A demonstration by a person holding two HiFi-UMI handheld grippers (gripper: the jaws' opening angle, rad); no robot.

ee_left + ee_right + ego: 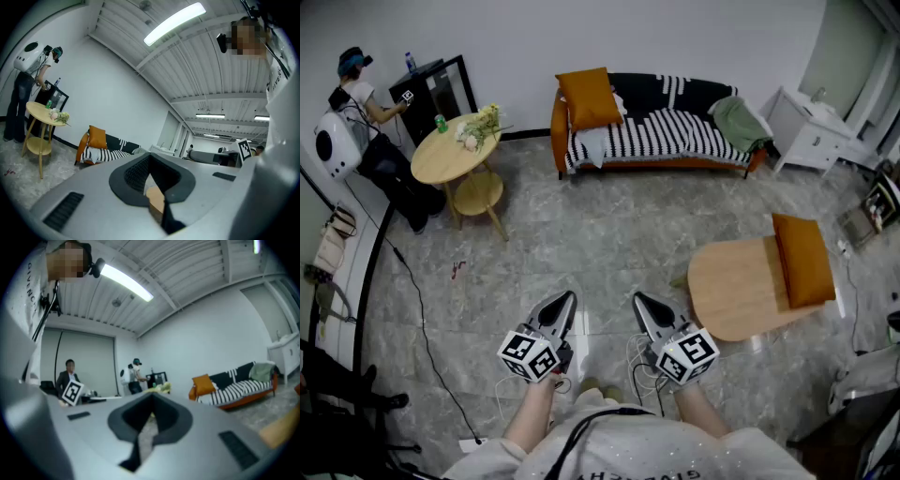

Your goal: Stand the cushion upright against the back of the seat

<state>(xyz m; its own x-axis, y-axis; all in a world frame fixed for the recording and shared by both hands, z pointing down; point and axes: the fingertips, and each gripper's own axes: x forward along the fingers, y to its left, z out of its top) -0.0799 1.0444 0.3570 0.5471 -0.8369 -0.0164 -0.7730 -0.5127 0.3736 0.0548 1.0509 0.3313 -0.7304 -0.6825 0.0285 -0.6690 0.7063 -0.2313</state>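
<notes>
Both grippers sit low and side by side above the grey floor [609, 225], well short of the furniture. The left gripper [566, 301] has its jaws pressed together with nothing between them, and the right gripper [640, 302] is the same, closed and empty. Both point level towards the sofa [649, 90] at the far wall. An orange cushion [589, 97] stands upright at the sofa's left end, leaning on the backrest beside the orange arm. A striped blanket [661, 133] covers the seat, and a green cloth [739, 120] is heaped at the right end. A second cushion [803, 260], also orange, lies flat on the right edge of a round wooden table [731, 291], to the right of the grippers and well apart from the sofa. At the far left is a round side table [441, 161] with flowers [480, 126] and a green can [442, 123] on it. Beside it a person [358, 101] with a white pack on their back faces a black cabinet [441, 84]. A white cabinet [806, 129] stands just right of the sofa.
</notes>
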